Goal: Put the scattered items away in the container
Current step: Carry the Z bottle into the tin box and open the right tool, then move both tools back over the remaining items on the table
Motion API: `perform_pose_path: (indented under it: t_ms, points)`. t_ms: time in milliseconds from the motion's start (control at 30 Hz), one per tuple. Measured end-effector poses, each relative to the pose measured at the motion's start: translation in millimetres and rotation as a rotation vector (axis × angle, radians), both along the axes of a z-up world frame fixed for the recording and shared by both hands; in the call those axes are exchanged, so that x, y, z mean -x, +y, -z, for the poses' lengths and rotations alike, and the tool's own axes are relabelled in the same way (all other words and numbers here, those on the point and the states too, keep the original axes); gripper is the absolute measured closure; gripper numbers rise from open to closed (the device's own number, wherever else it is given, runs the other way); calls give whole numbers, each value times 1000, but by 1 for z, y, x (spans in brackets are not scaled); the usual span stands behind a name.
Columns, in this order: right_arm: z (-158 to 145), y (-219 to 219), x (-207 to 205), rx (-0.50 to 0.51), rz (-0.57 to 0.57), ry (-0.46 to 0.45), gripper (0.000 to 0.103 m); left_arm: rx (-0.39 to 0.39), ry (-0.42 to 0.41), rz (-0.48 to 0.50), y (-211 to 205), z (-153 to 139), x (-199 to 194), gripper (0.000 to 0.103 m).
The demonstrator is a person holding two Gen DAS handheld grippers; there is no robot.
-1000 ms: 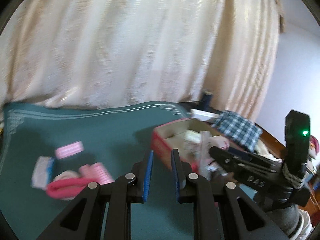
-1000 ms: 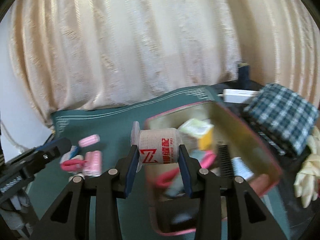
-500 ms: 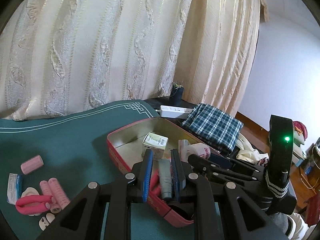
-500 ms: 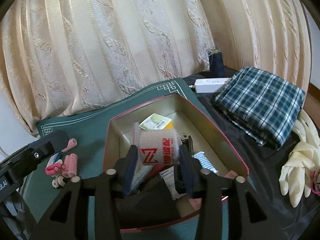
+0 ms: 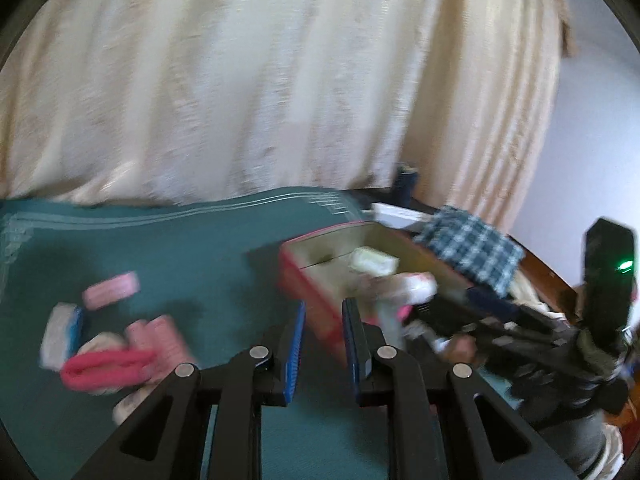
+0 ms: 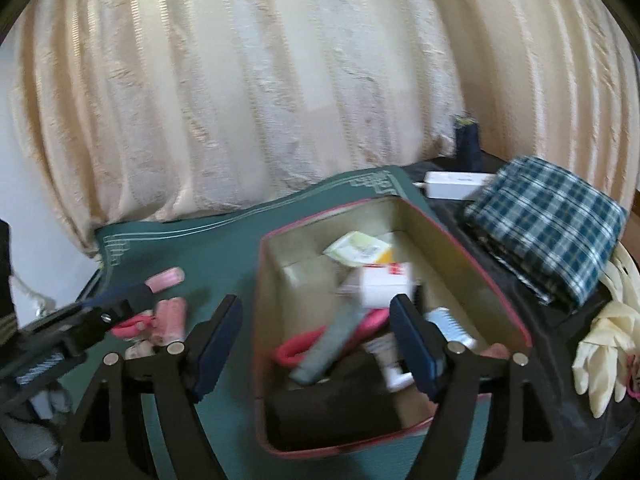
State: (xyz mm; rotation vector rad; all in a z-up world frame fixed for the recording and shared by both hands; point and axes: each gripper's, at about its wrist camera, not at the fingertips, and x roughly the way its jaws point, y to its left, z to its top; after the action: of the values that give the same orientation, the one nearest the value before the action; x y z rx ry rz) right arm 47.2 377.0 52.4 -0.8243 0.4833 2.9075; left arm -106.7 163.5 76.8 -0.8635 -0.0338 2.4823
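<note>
A red-rimmed tin box (image 6: 404, 210) stands on the green mat (image 6: 208, 248), with several items in it. My right gripper (image 6: 316, 344) is open wide above it, and the white thread spool (image 6: 386, 286) with red print lies blurred inside the box. My left gripper (image 5: 323, 340) has its jaws a little apart with nothing between them, near the box's (image 5: 304, 284) left corner. Pink hair rollers (image 5: 156, 334), a single pink roller (image 5: 112, 290), a pink clip (image 5: 106, 368) and a blue-white packet (image 5: 60, 334) lie scattered on the mat at the left.
A folded plaid cloth (image 6: 556, 224), a white power strip (image 6: 452, 184), a dark thread cone (image 6: 466, 142) and pale rubber gloves (image 6: 604, 344) lie right of the box. A cream curtain (image 6: 280, 80) hangs behind the table.
My right gripper has opened and let go of the spool, which dropped into the box. My left gripper has swung left, toward the scattered pink items.
</note>
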Motion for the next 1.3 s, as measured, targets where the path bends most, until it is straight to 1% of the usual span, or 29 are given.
perform_pose_path:
  t_ms: [133,167,267,333,400,533,700,733,767,833,900,967,1133,1233,1300]
  points:
    - [-8,-35,-1,-21,-97,14,21,22,-52,-167,-65,21,-3,83]
    - [-9,-45,-1,-28,-123,17,21,28,-72,-224,-86,28,-4,83]
    - [-8,-79,0,-55,-210,8,20,16,-115,-354,-139,41,-9,83]
    - [-4,-99,3,-67,-253,-8,20,10,-130,-413,-166,47,-13,83]
    - [0,-113,5,-66,-285,-27,20,13,-144,-441,-186,53,-16,83]
    - [11,-133,11,-55,-320,-69,20,8,-167,-439,-201,64,-18,83]
    - [25,-142,19,-31,-322,-123,20,9,-174,-372,-198,68,-12,82]
    - [27,-142,20,-27,-323,-131,20,13,-172,-359,-196,68,-9,74]
    - [28,-144,22,-24,-325,-138,20,14,-167,-347,-194,66,-7,57]
    - [31,-147,27,-16,-332,-157,20,13,-148,-334,-194,62,-3,40]
    - [34,-152,32,-24,-335,-171,20,26,-130,-320,-194,58,1,40]
    - [37,-156,37,-26,-346,-191,20,43,-133,-322,-195,60,10,40]
    - [43,-166,49,-37,-376,-223,20,61,-177,-354,-210,72,24,40]
    - [48,-170,53,-40,-385,-241,20,69,-214,-385,-221,86,28,40]
    - [54,-171,56,-35,-387,-258,20,68,-253,-381,-224,95,31,31]
